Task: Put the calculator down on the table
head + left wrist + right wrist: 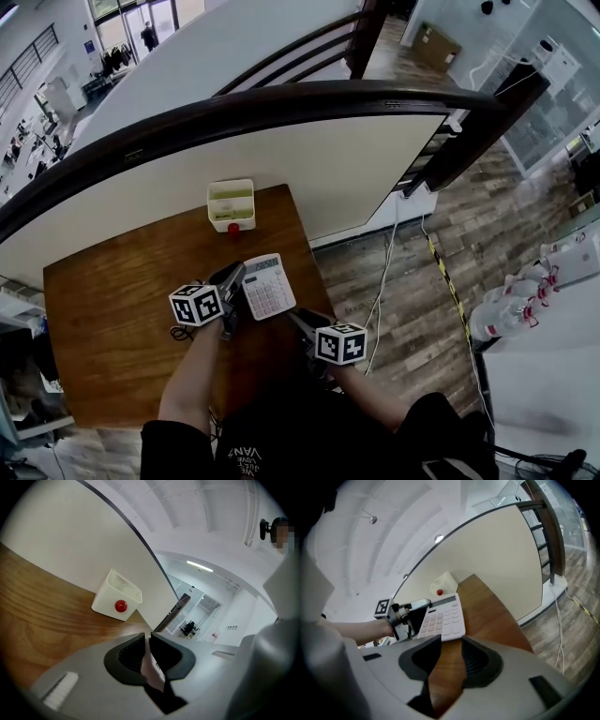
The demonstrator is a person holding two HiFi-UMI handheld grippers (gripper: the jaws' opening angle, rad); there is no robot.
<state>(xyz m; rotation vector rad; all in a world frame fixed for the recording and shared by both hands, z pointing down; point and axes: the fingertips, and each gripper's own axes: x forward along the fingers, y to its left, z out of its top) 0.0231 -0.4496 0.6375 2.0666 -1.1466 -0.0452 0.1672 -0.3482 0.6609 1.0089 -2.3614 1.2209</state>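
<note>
The left tongs (146,638) are clamped on a thin edge of the calculator (151,670), which appears only edge-on there. The right gripper view shows its keypad over the wooden surface (487,606). The right tongs (451,644) stand apart and empty, just short of it.

I count one wooden table (103,309). On the table there is one calculator (268,286), and at the table's far edge one white box (232,203) with one red ball (233,228) on its front. Over the table are two grippers, the left gripper (236,278) and the right gripper (298,322). There are two marker cubes, one (197,305) on the left gripper and one (339,344) on the right. Beyond the table runs one dark railing (281,103). On the floor right of the table lies one white cable (384,281). Further right of the table stand bottles (502,314), too bunched to count.
</note>
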